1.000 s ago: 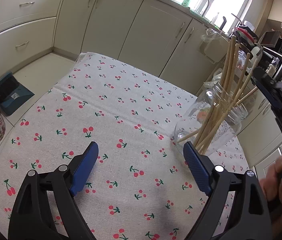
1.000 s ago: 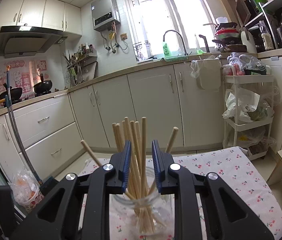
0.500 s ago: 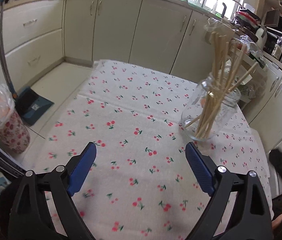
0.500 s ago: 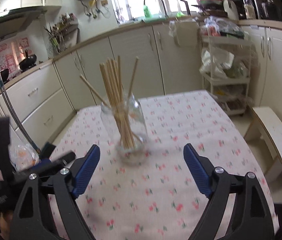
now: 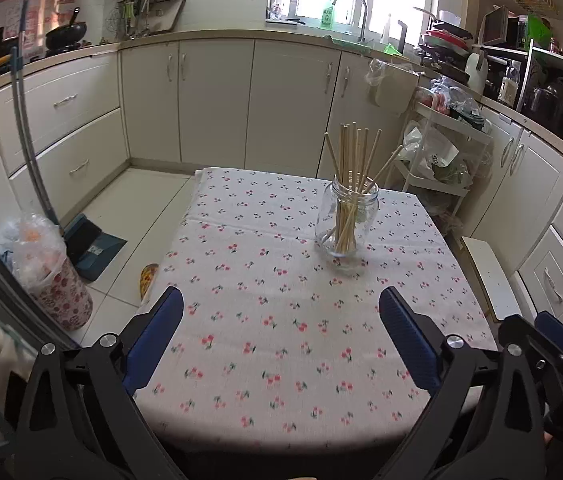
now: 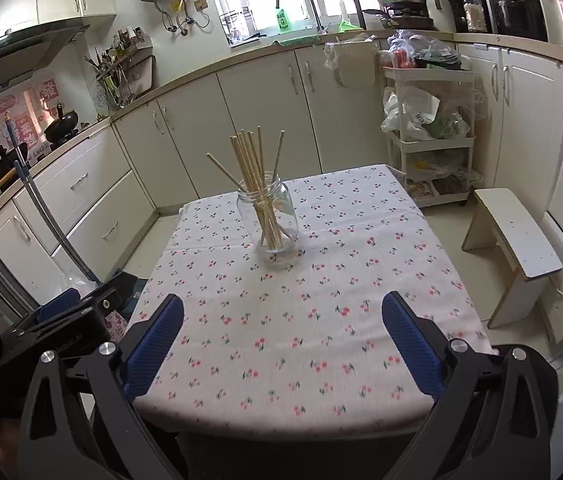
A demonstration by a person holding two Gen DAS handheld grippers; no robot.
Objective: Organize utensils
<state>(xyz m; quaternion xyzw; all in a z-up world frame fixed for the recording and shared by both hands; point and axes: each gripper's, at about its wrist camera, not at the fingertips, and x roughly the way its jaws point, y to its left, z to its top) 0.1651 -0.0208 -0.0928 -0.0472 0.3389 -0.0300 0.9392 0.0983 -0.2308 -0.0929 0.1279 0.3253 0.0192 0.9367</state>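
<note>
Both tongs hung spread apart and gripping nothing over the near edge of the table, well short of the jar of chopsticks.

The left tongs [image 5: 280, 334] and the right tongs [image 6: 282, 334] were both released, pads wide. Ahead of them the glass jar [image 5: 346, 220] stood upright on the cherry-print tablecloth [image 5: 281, 344], holding a fan of wooden chopsticks [image 5: 351, 160]; only bare cloth lay between tongs and jar. A white stool [image 6: 515, 240] stood right of the right tongs, a dustpan [image 5: 91, 246] and a bagged bin [image 5: 47, 270] on the floor left of the left tongs, cabinets [image 5: 217, 100] beyond.
</note>
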